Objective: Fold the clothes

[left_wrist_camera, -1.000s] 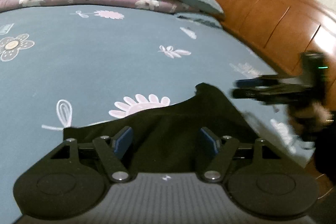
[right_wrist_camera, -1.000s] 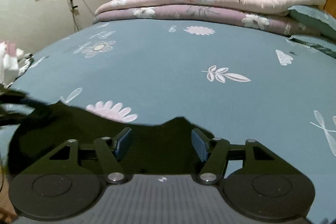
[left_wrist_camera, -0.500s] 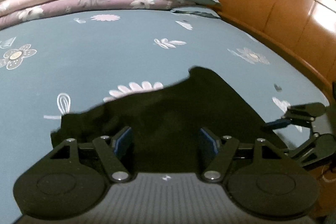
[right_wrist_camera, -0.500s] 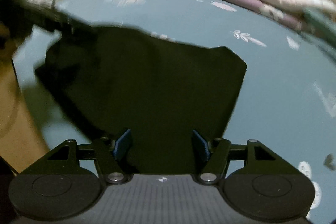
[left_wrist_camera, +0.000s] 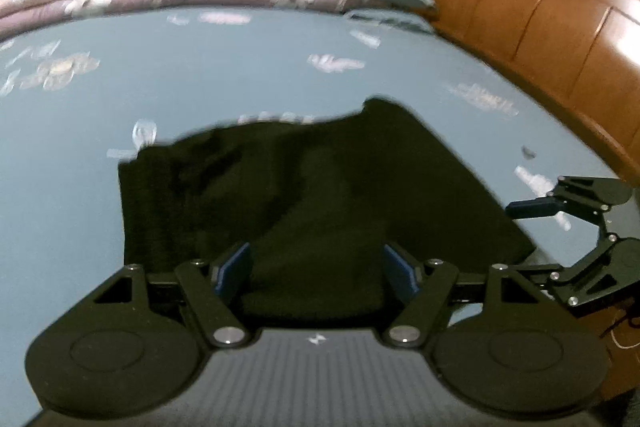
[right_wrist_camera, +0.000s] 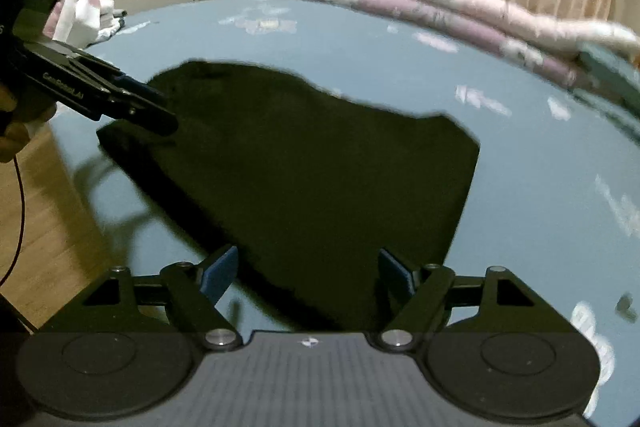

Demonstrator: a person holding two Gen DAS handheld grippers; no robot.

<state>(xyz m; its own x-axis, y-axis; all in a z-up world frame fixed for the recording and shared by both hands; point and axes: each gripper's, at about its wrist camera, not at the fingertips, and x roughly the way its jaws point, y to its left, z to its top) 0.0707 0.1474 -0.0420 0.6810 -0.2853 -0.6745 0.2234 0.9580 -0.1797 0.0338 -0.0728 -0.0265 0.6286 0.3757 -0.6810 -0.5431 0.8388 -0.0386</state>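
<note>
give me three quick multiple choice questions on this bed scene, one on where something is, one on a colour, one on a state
1. Where does the black garment lie?
A. on the blue floral bedsheet
B. on the wooden floor
C. on top of the pink quilts

2. What colour is the headboard?
A. white
B. reddish brown
C. grey

3. How do the right tongs stand?
A. shut tight on the garment
B. open, pads apart over the garment's near edge
C. shut on a pillow

Answers:
1 A, the dark cloth is spread flat on the blue sheet, well short of the folded quilts.
2 B, the wooden panel beside the bed shows a warm reddish brown.
3 B, both blue pads stand wide apart with cloth showing between them, unpressed; the jaws have just been opening.
</note>
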